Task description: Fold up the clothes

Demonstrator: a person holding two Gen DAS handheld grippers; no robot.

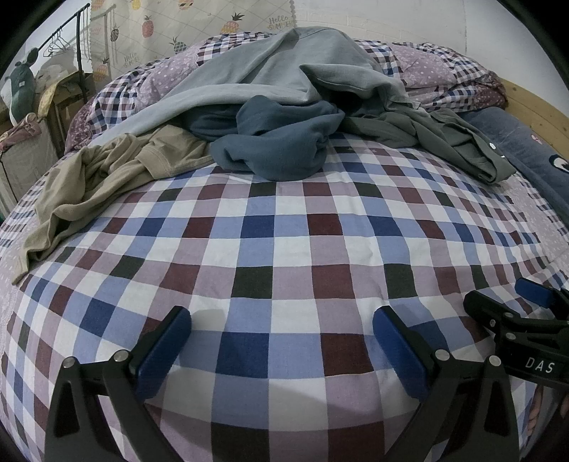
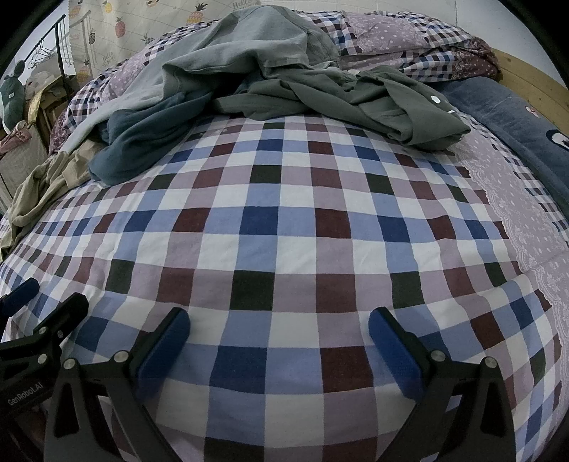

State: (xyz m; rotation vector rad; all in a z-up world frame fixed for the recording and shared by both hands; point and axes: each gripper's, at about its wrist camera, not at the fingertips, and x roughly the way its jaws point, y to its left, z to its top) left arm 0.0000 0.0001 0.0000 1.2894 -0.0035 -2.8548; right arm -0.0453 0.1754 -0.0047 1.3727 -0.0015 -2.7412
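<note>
1. The left claw (image 1: 281, 346) hovers low over the near edge of the bed (image 1: 284, 248), its blue-padded fingers spread wide apart with nothing between them
2. The right claw (image 2: 279, 346) hangs just beside it over the same near stretch of checked sheet, fingers likewise wide apart and empty; it also shows at the right edge of the left wrist view (image 1: 505, 302)
3. The clothes lie in a crumpled heap across the far half of the bed, well apart from both claws
4. A tan garment (image 1: 96, 184) sprawls toward the left edge of the bed, part of it tucked under the pile
5. A dark teal garment (image 1: 281, 149) sits bunched near the middle of the heap, touching the tan one on its left
6. A pale grey-blue sweatshirt (image 1: 284, 67) is draped over the top of the heap, reaching back onto the bunched quilt (image 1: 426, 67) at the far edge
7. An olive green shirt (image 2: 373, 96) with white buttons lies on the right side of the heap, its folds trailing toward the right edge of the bed
8. A dark blue blanket (image 2: 505, 117) runs along the right edge, against a wooden board (image 2: 533, 71)
9. Past the far left corner stand a black clothes rack (image 1: 71, 42) with hangers and a pineapple-print curtain (image 1: 177, 25)
</note>
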